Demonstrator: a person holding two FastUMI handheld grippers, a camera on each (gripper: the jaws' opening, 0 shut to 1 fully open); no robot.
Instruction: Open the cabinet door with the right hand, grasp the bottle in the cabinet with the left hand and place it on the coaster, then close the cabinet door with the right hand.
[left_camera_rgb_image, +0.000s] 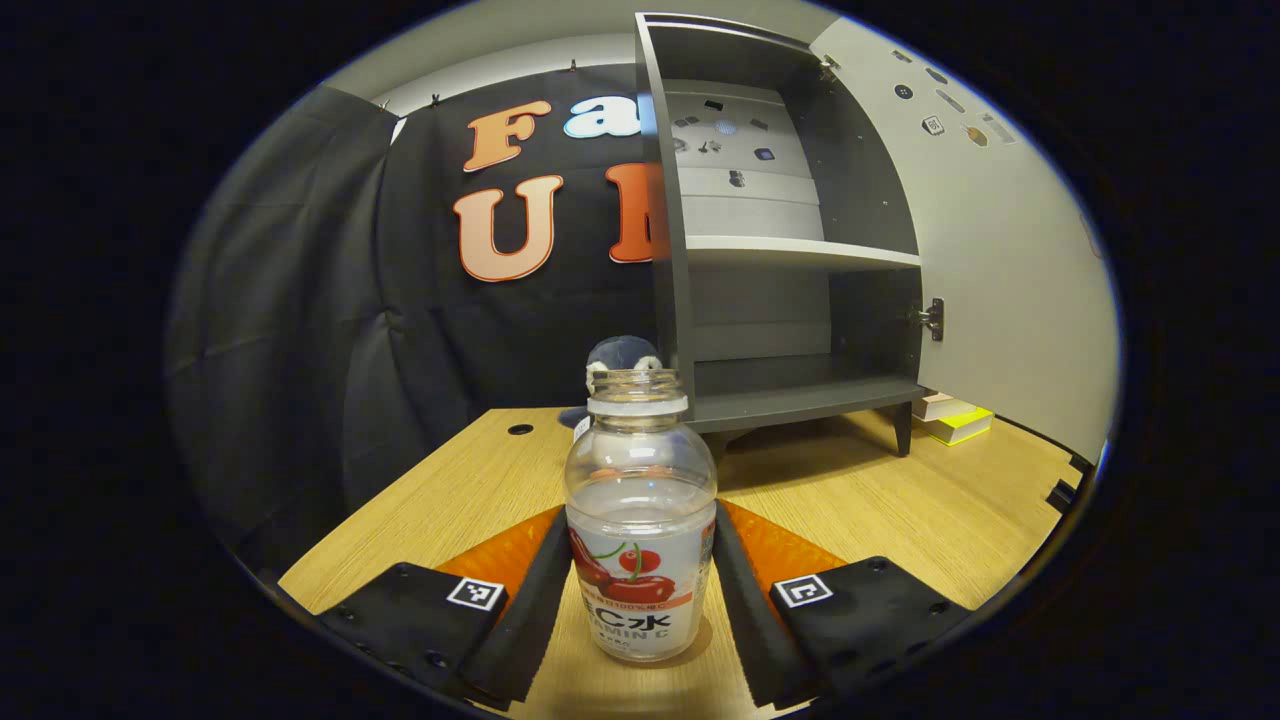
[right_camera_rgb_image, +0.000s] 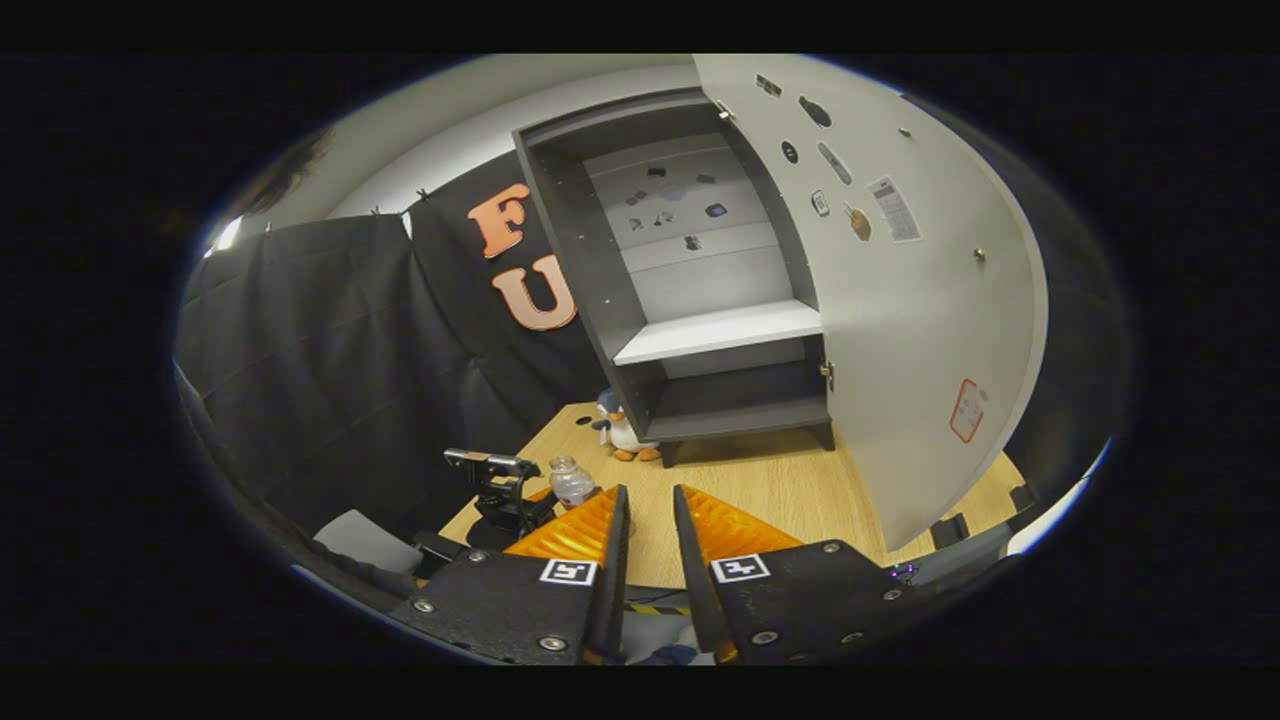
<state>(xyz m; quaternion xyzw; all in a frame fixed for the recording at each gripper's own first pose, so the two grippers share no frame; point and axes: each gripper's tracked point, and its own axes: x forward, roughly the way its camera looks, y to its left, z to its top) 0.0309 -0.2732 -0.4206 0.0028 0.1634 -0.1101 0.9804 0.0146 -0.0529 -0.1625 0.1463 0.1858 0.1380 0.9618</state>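
Our left claw (left_camera_rgb_image: 640, 580) has the bottle (left_camera_rgb_image: 640, 520) standing upright between its two fingers (left_camera_rgb_image: 530, 600), which sit just beside its lower body on either side; whether they press on it or have let go we cannot tell. The bottle's long axis runs straight up, its open neck toward the cabinet, and its base seems to rest on the table (left_camera_rgb_image: 900, 510) near the front edge. We cannot make out a coaster under it, since the label and the fingers hide that spot. Our right claw (right_camera_rgb_image: 648, 540) holds nothing, its fingers a narrow gap apart and pointing toward the cabinet (right_camera_rgb_image: 700, 300). From it the open door (right_camera_rgb_image: 900, 330) swings out to the right and ahead, well apart from the fingertips, while the left claw's rig with the bottle (right_camera_rgb_image: 572, 480) lies low to its left. We judge the door to be the right claw's business, as it is the nearer one. A small stuffed penguin (right_camera_rgb_image: 622, 432) stands by the cabinet's left foot.
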